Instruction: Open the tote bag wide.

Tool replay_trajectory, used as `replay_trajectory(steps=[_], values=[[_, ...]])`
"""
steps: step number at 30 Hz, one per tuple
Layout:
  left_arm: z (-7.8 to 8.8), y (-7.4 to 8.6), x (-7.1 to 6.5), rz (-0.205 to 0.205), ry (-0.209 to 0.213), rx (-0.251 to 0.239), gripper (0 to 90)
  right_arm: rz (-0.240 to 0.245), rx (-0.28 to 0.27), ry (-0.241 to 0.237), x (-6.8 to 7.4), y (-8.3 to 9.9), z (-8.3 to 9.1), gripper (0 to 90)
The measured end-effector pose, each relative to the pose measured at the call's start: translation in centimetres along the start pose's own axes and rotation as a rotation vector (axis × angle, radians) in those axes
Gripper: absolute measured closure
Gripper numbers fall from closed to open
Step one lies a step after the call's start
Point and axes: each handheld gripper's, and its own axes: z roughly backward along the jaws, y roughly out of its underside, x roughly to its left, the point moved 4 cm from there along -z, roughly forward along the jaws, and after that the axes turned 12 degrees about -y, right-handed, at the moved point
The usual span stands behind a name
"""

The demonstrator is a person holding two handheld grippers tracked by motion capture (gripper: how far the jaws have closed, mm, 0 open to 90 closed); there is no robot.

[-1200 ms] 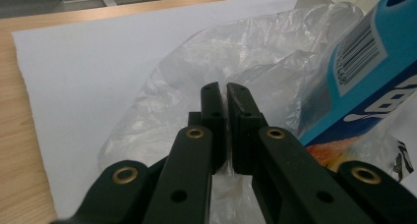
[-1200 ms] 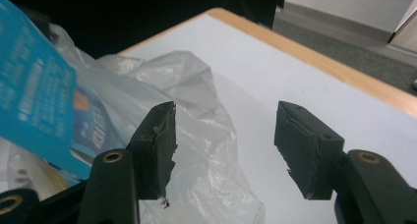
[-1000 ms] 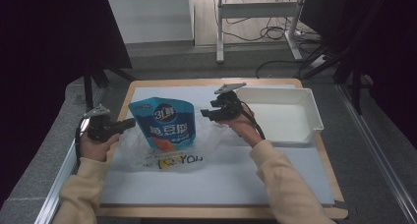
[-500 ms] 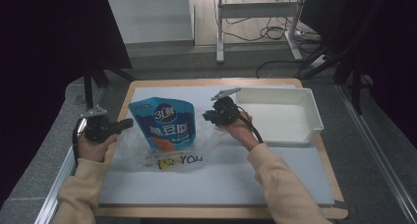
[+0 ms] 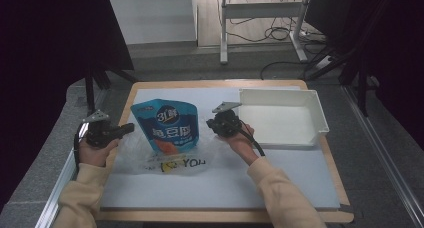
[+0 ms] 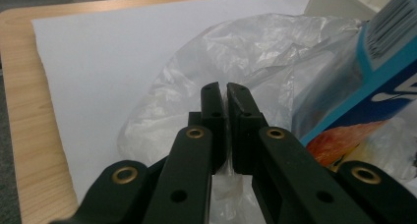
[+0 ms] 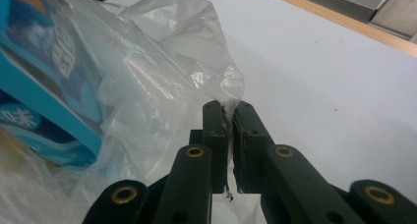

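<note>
Wooden tabletop is seen in the high view, covered by a white sheet; grey floor and a dark backdrop lie around it, with cables on the floor at 12 o'clock. A metal rail runs along the tabletop's 9 o'clock edge.

Sheet is bare from 5 to 7 o'clock — open room there. At 2 o'clock a white tray is set, its rim just beside the right gripper.

Clear plastic bag lies at centre-left, printed lettering on its near part. A blue pouch stands upright partly inside it, leaning slightly away from the person.

Left gripper is held at 9 o'clock of the pouch; its jaws are closed on a fold of the bag's film — film is seen pinched between the pads in the left gripper view.

Right gripper is held at 3 o'clock of the pouch. Its jaws have just been closing; bag film is seen clamped between them in the right gripper view.

Pouch stands between the two grippers. Nothing else is seen on the sheet.
</note>
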Motion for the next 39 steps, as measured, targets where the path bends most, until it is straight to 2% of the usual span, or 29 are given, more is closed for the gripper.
replay_trajectory(steps=[1,7,9,10,12,14,16,19,23,32,37,39], values=[[-0.2,0.1,0.0,-0.004,-0.004,0.002,87.2,0.008,0.004,0.018,0.2,0.3,-0.3,84.5],[-1.2,0.8,0.1,-0.007,-0.020,0.019,87.2,-0.005,0.012,0.040,0.1,1.1,-0.9,84.8],[-1.8,1.2,0.1,-0.008,-0.031,0.037,87.2,0.016,0.021,0.075,0.3,1.3,-1.0,85.1],[-1.8,1.2,0.1,-0.008,-0.031,0.037,87.3,0.016,0.021,0.075,0.3,1.3,-1.0,85.1],[-2.1,1.5,0.1,-0.010,-0.038,0.046,87.2,0.055,0.041,0.107,1.0,1.4,-1.2,85.2],[-2.3,1.7,0.3,-0.003,-0.043,0.048,87.3,0.067,0.041,0.114,1.5,1.4,-1.2,85.6],[-2.3,1.8,0.4,0.003,-0.044,0.053,87.3,0.059,0.034,0.110,1.6,1.4,-1.3,85.8],[-2.5,2.0,0.5,0.005,-0.041,0.057,87.3,0.017,0.025,0.092,1.2,1.9,-1.5,86.5],[-2.7,2.1,0.4,0.001,-0.039,0.063,87.3,0.008,0.029,0.092,1.3,2.4,-1.8,86.8],[-3.2,2.4,0.0,-0.012,-0.043,0.076,87.3,-0.054,0.033,0.069,0.7,3.9,-2.6,87.5],[-4.3,3.1,0.0,-0.018,-0.050,0.111,87.3,-0.105,0.043,0.058,0.3,4.8,-3.3,87.7],[-4.7,3.4,0.1,-0.015,-0.052,0.125,87.2,-0.110,0.058,0.059,0.1,5.2,-3.6,87.6]])
